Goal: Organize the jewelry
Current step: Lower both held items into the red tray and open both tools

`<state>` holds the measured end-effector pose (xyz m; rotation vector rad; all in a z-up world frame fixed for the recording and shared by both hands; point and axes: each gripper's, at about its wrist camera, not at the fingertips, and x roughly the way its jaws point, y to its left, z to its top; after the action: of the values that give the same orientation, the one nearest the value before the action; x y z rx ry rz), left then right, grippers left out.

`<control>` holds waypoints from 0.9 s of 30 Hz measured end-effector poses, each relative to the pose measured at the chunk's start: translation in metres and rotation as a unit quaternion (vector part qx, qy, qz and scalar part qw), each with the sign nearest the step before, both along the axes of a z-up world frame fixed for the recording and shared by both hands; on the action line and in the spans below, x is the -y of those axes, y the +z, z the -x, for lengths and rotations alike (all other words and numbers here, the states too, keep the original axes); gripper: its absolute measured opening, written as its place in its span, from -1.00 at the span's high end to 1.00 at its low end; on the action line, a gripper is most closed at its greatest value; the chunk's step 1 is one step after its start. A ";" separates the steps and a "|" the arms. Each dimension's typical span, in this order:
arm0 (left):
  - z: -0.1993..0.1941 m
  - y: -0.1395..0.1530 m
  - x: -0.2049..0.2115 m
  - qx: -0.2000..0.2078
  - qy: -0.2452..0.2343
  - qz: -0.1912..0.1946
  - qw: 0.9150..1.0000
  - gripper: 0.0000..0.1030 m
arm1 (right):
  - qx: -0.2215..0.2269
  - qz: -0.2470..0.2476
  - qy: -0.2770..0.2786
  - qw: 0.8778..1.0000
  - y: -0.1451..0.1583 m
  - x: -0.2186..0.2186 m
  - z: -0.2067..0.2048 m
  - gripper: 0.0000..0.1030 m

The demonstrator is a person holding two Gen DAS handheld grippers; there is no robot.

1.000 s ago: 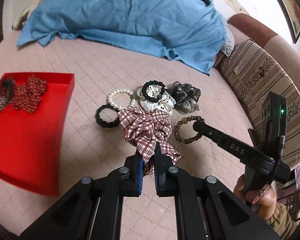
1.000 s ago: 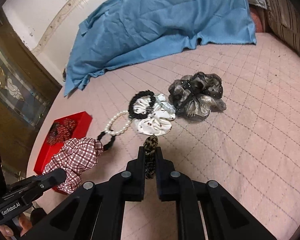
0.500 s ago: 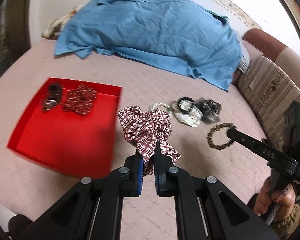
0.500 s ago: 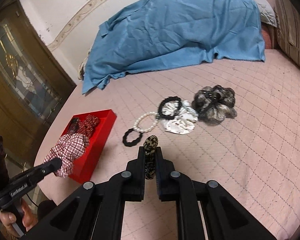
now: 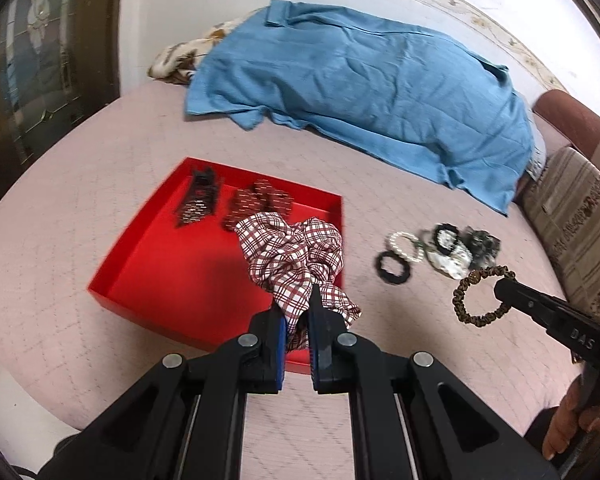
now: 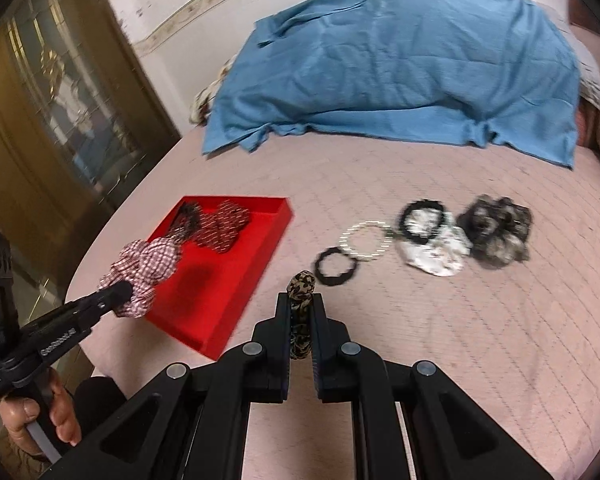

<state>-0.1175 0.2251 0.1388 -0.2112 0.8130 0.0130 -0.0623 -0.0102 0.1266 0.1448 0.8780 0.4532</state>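
Jewelry and hair pieces lie scattered over a pink quilted bed (image 5: 100, 184), some already in a red tray (image 5: 172, 272) near the bed's edge. Inside the tray, at its far end, a dark hair clip (image 5: 198, 200) sits just beside a red patterned scrunchie (image 5: 256, 202). The left gripper (image 5: 296, 312) has its jaws pinched narrow on a red-and-white checked scrunchie (image 5: 296, 256), which hangs in the air over the tray's near right side and throws a shadow on the red floor below. The right gripper (image 6: 300, 312) is closed tight on a thin leopard-print hair tie (image 6: 300, 284); from the left wrist view that tie hangs as an open ring (image 5: 480, 296) off the gripper's tip, above the bedding and to the right of the tray.

Out on the quilt, well to the right of the tray, the rest sits in a loose row: a black ring-shaped hair tie (image 6: 336, 266) touching a pearl bracelet (image 6: 366, 240), then a black scrunchie (image 6: 422, 220) lying on top of a white patterned scrunchie (image 6: 440, 254), and a dark gauzy scrunchie (image 6: 496, 232) at the far right. A rumpled blue cloth (image 6: 400, 68) covers a heap at the head of the bed. A striped cushion (image 5: 572, 216) shows at the right edge, and a person's hand (image 6: 36, 420) grips the left tool's handle
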 end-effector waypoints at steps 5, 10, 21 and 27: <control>-0.003 -0.008 -0.031 -0.004 0.021 -0.006 1.000 0.83 | -0.003 0.009 0.033 0.999 0.001 -0.037 -0.007 0.81; -0.014 -0.022 -0.059 -0.018 0.039 -0.012 0.999 0.83 | -0.006 0.018 0.062 0.998 -0.001 -0.075 -0.022 0.81; -0.051 -0.043 -0.096 -0.044 0.048 -0.033 0.997 0.83 | -0.033 0.002 0.111 0.993 -0.018 -0.151 -0.062 0.81; -0.072 -0.058 -0.109 -0.071 0.047 -0.033 0.996 0.83 | -0.067 -0.036 0.128 0.989 -0.040 -0.183 -0.085 0.81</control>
<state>-0.0454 0.3345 0.0808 -0.1868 0.9413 0.1447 0.0225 0.1730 0.0863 0.1309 1.0177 0.7218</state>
